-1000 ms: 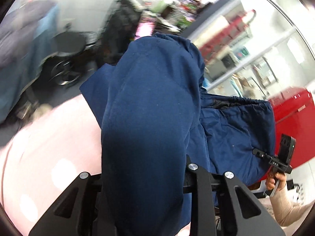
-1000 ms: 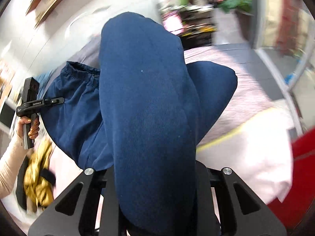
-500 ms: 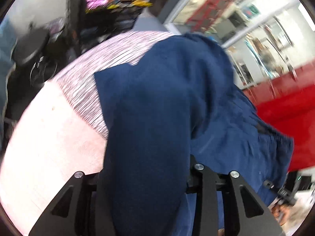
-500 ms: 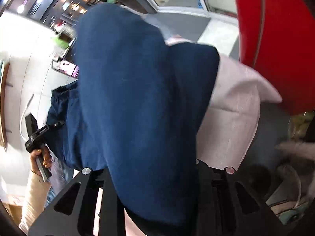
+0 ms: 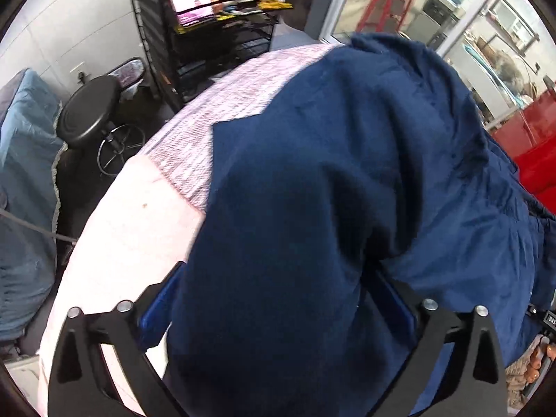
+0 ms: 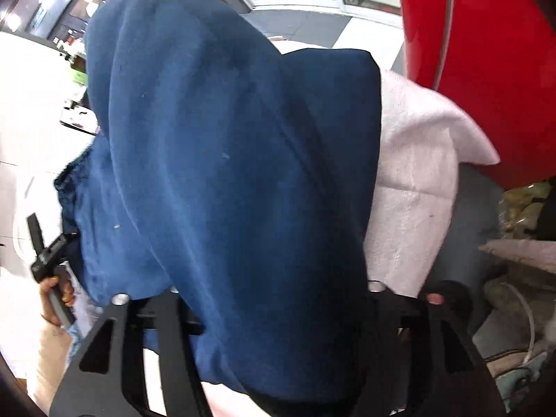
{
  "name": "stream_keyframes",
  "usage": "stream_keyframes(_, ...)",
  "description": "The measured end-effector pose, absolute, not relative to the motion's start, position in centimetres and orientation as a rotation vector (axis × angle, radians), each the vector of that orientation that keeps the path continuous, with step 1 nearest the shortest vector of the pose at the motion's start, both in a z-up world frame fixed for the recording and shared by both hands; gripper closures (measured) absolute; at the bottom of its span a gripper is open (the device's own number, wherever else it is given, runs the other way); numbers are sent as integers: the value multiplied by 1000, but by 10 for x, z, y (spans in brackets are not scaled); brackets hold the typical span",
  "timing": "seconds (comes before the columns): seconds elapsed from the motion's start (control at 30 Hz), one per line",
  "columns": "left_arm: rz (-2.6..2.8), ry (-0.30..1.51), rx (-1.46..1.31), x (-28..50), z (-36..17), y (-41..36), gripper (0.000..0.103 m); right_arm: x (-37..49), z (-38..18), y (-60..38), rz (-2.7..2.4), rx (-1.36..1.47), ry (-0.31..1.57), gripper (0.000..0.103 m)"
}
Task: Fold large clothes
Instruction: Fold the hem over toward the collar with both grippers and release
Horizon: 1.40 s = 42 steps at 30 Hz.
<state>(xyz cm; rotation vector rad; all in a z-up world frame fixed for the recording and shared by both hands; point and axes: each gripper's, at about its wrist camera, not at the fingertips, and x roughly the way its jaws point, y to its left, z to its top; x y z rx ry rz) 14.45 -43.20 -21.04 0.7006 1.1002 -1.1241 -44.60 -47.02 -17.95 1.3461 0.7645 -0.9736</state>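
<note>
Over pale bed [image 5: 132,229], both grippers clamped navy garment [image 5: 312,208]: left gripper [image 5: 278,316], right gripper [image 6: 271,299]. Fabric soft, floppy, bulky; judged best held at corners.
</note>
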Motion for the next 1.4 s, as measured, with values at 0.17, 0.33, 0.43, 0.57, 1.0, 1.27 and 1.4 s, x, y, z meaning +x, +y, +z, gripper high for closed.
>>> stream_keyframes(0.17,-1098,1142,608,167,-200,-408,5,-445,-176,-472,-973,1330,770,35)
stream_keyframes(0.33,-1051,1187,494,195,-184,-393,5,-442,-177,-471,-974,1346,767,34)
stream_keyframes(0.43,-1037,1176,483,198,-177,-386,5,-446,-184,-472,-969,1354,768,34)
stream_keyframes(0.57,-988,1073,514,192,-167,-372,5,-449,-182,-473,-969,1369,763,33)
stream_keyframes(1.0,-799,977,665,176,-179,-285,6,-498,-166,-469,-978,1543,560,33)
stream_keyframes(1.27,-822,1126,559,107,-221,-206,6,-523,-161,-457,-1049,1686,391,33)
stream_keyframes(1.4,-848,1181,456,80,-223,-179,6,-519,-135,-452,-1119,1592,395,33)
